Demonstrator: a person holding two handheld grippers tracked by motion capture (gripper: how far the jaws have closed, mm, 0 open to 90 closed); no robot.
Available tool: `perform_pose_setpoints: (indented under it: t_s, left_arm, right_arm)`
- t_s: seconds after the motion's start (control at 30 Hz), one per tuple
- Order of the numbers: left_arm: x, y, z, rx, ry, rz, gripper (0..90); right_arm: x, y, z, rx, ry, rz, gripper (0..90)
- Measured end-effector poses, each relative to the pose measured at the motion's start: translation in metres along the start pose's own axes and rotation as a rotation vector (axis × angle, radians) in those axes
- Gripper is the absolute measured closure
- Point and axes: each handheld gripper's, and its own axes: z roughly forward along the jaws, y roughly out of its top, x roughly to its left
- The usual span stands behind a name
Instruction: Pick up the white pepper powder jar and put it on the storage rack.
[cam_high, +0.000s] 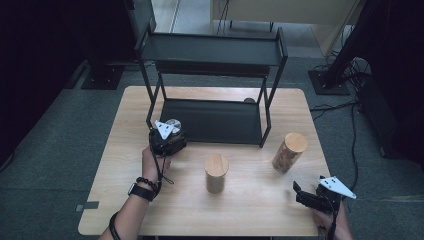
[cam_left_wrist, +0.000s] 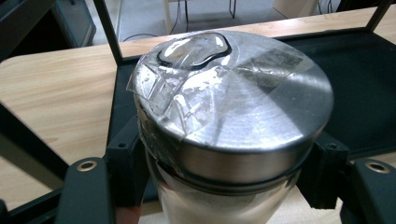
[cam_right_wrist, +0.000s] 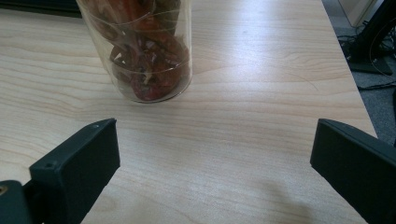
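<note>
Steel-lidded jar clamped between the two black jaws of the left gripper, pads pressed against the sides just under the lid. Lid round, brushed silver metal, with a dark-rimmed oval dimple near the far edge and strips of clear, wrinkled tape across the top and down the near-left side; below the lid, a pale translucent body, contents not discernible. In the high view, same jar at the front left corner of the black two-tier rack, beside the near left leg and the lower shelf's front edge; whether resting on the wooden table or lifted clear, not discernible. Left gripper at the table's left-centre, white three-cornered plate on top, forearm with dark bead bracelet and watch entering from below. Right gripper wide open with nothing between the jaws, low over bare tabletop; in the high view, at the near right corner of the table. Ahead of those open jaws, a clear jar of reddish dried pieces, wooden-lidded in the high view. Second wooden-lidded jar at the table's centre, well apart from both grippers.
</note>
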Motion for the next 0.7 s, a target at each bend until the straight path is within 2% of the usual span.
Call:
perform_pose_setpoints:
  t_s: [0.17, 0.5, 0.7]
  left_arm:
    - [-0.001, 0.005, 0.007, 0.001, 0.005, 0.029, 31.4]
    - [-0.001, 0.012, 0.021, -0.001, 0.003, 0.025, 31.4]
    - [0.001, 0.018, 0.03, -0.001, 0.019, 0.026, 31.4]
  right_arm:
    - [0.0, 0.0, 0.0, 0.003, -0.001, 0.0, 1.3]
    - [0.001, 0.0, 0.001, 0.007, -0.003, 0.0, 1.3]
    - [0.001, 0.0, 0.001, 0.006, -0.009, 0.002, 1.3]
